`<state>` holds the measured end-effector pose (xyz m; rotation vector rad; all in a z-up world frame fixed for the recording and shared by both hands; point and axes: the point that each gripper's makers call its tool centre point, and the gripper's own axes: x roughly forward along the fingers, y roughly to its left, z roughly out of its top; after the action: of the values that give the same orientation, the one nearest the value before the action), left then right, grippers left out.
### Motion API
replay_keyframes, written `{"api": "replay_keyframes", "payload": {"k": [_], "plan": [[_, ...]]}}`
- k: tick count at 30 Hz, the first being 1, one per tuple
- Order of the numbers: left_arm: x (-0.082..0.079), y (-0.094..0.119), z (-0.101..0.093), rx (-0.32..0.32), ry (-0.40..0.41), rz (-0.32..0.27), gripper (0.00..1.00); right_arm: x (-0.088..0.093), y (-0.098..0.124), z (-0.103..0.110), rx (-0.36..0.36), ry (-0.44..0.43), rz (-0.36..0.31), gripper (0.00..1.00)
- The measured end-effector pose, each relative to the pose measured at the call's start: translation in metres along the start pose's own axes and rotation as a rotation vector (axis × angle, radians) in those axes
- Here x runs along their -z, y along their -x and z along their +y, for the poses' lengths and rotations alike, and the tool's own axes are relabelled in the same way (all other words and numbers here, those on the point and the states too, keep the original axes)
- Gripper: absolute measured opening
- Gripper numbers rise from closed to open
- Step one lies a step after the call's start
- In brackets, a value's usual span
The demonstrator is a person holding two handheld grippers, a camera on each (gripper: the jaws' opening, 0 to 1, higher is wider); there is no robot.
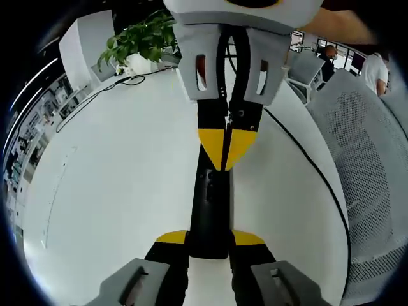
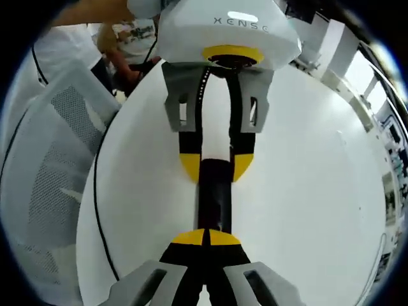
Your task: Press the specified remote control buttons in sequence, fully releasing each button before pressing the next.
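white table [image 1: 115, 191] | black remote [image 1: 210, 210], black cable [image 1: 312, 166]

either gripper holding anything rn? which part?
Left gripper is shut on the near end of the black remote, holding it by its sides. Right gripper is shut with its tips on the remote's top, holding nothing.

Left claw [image 1: 209, 237] parted, right claw [image 2: 205, 237] closed.

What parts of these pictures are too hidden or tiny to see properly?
- Remote control buttons, left gripper view: too dark to make out.
- The remote's far end, left gripper view: covered by the right gripper.
- The remote's near end, right gripper view: hidden under the right gripper.
- Black cable, left gripper view: runs off behind the mesh chair.
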<state>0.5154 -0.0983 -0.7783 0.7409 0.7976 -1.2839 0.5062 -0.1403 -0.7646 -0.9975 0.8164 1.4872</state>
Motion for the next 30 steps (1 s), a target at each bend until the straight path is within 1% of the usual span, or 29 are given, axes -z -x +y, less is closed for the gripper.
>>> {"api": "replay_keyframes", "payload": {"k": [8, 24, 30], "plan": [[0.0008, 0.0006, 0.0005, -0.001, 0.0, -0.005, 0.24, 0.0019, -0.0057, -0.0002, -0.009, 0.006, 0.012, 0.0], [0.0023, 0.0009, 0.002, -0.001, 0.001, -0.006, 0.24, 0.0001, -0.006, 0.0008, -0.007, 0.029, 0.025, 0.0], [0.0022, 0.001, 0.0017, -0.002, -0.002, -0.007, 0.24, 0.0005, -0.0072, 0.0004, -0.014, 0.024, 0.025, 0.0]]}}
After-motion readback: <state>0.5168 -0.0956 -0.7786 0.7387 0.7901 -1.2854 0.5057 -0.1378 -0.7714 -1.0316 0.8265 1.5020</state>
